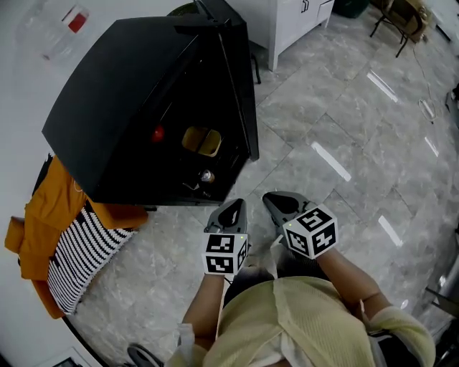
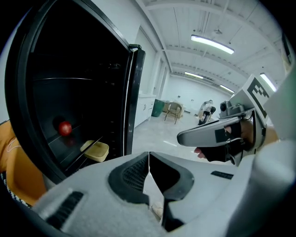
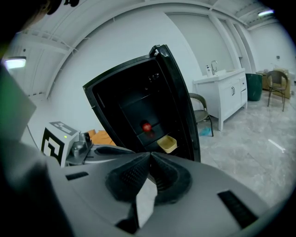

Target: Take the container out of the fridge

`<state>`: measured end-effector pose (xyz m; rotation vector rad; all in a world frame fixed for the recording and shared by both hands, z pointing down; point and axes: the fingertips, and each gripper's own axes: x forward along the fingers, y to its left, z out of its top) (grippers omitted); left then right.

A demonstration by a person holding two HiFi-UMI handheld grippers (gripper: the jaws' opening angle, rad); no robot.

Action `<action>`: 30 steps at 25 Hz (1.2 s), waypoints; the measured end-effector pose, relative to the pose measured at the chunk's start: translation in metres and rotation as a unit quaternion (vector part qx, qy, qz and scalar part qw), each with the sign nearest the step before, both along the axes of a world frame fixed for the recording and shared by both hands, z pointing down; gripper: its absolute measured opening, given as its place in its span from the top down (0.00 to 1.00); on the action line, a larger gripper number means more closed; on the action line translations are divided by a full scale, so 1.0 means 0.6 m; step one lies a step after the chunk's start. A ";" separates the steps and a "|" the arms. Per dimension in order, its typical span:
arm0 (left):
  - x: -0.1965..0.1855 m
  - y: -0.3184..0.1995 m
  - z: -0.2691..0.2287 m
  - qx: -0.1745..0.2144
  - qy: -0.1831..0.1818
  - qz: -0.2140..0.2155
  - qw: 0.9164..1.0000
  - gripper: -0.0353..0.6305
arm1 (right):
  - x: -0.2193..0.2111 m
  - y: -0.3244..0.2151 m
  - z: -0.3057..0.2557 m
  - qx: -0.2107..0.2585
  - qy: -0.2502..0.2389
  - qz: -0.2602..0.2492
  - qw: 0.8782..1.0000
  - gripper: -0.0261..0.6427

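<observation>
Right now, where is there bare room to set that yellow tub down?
The tiled floor right of the fridge, up to the white cabinet, is bare. Left of the fridge it is crowded with orange and striped cloths. Inside, the tub sits close to a small red thing.

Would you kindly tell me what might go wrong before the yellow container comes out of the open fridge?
Both sets of jaws are closed: if the left hand-held gripper or right hand-held gripper reaches the yellow container like that, it may shove it deeper. The container appears to overhang its shelf, so a nudge might tip it off. The red round item nearby could roll out if bumped.
</observation>
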<state>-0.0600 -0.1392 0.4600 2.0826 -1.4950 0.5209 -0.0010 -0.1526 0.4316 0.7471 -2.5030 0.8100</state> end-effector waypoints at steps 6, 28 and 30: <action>-0.004 -0.041 0.027 -0.010 -0.008 -0.006 1.000 0.91 | 0.004 -0.052 0.024 -0.011 0.005 -0.010 1.000 0.92; -0.047 -0.146 0.171 -0.033 -0.057 -0.042 0.997 0.91 | -0.016 -0.151 0.168 -0.041 0.026 -0.040 0.998 0.92; -0.051 -0.153 0.185 -0.035 -0.062 -0.046 0.996 0.91 | -0.020 -0.155 0.177 -0.043 0.021 -0.045 0.998 0.92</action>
